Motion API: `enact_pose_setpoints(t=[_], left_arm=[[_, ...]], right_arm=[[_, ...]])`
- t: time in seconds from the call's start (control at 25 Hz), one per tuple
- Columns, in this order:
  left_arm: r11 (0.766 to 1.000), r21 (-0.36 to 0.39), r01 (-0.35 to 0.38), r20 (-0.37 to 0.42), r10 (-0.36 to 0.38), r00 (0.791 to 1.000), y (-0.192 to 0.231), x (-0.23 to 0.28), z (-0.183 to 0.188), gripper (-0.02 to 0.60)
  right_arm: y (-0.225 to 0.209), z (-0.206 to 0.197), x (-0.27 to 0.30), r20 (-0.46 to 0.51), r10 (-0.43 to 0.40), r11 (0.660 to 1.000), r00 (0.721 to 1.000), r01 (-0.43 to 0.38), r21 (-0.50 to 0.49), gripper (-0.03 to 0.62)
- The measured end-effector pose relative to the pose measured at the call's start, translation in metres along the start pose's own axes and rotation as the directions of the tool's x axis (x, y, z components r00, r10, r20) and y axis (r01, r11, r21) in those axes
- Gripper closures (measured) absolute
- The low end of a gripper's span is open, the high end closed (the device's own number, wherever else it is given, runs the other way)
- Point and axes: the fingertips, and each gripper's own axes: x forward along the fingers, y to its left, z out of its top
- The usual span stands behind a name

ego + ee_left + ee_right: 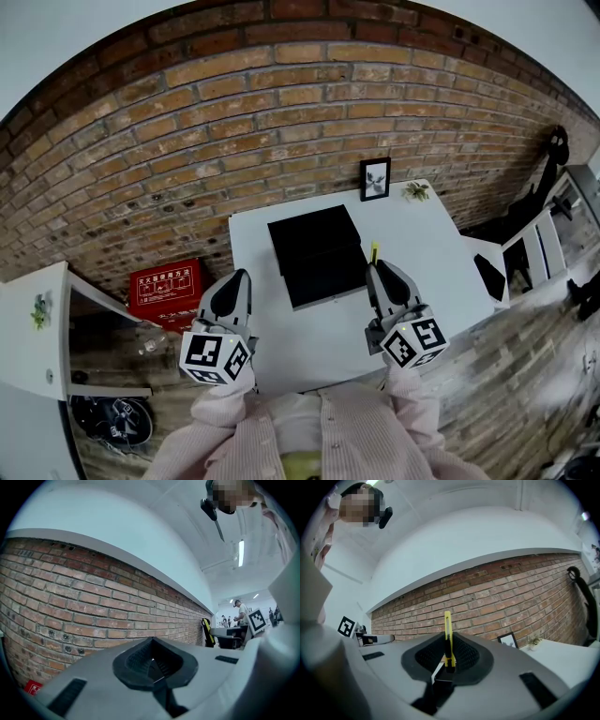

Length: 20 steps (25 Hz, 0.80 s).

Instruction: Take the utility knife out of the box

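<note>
In the head view a black box (314, 248) lies open in two flat parts on the white table (427, 248). My right gripper (377, 269) hovers just right of the box, shut on a yellow utility knife (374, 251) whose tip sticks out past the fingers. The right gripper view shows the knife (448, 630) standing upright, clamped between the pads of that gripper (447, 656). My left gripper (242, 276) is held over the table's left edge, left of the box. In the left gripper view its jaws (152, 660) meet with nothing between them, and it faces the brick wall.
A framed picture (375, 178) and a small plant (415, 191) stand at the table's far edge against the brick wall. A red case (166, 284) lies on the floor at left, near a white shelf (37, 328). White furniture (525, 248) stands at right.
</note>
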Motion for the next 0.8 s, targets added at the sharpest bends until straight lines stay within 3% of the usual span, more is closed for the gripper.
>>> enact_pose_setpoints(t=[0.8], left_arm=[[1.000, -0.006, -0.009, -0.043, 0.009, 0.999, -0.002, 0.002, -0.014, 0.589]], right_arm=[[-0.005, -0.008, -0.002, -0.023, -0.012, 1.000, 1.000, 0.012, -0.008, 0.542]])
